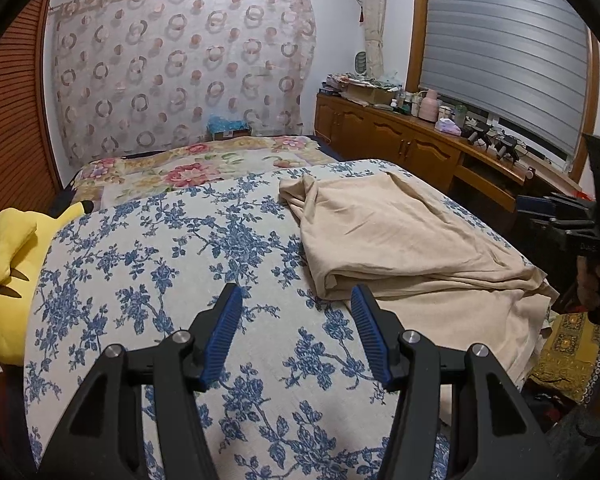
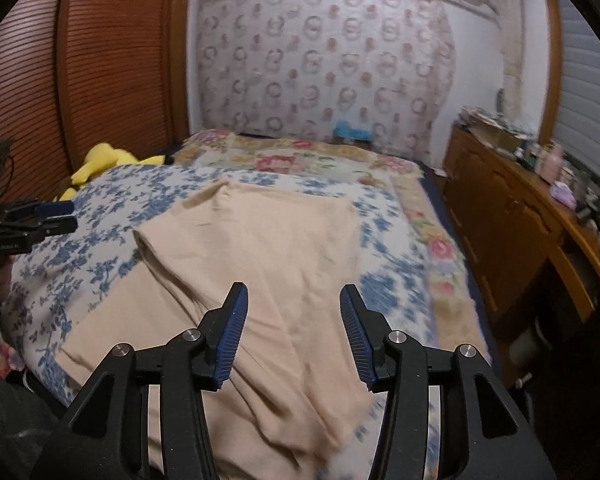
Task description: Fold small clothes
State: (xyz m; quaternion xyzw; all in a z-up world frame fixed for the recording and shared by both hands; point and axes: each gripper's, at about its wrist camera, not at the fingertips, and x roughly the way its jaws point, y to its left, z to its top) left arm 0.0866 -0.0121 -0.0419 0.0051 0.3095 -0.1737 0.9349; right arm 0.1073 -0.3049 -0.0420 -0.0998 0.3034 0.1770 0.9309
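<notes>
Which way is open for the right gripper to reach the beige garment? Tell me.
Probably straight down: the right gripper hangs over the beige garment with its jaws apart, and nothing lies between them.

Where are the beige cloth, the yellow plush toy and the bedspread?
beige cloth [image 2: 260, 248]: right wrist view, its flat middle.
yellow plush toy [image 1: 8, 240]: left wrist view, its body.
bedspread [image 1: 148, 264]: left wrist view, bare blue-flowered part.

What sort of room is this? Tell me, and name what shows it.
Most likely a home bedroom: a bed under a blue floral cover, a yellow plush toy beside it, and a cluttered wooden sideboard beneath a shuttered window.
</notes>
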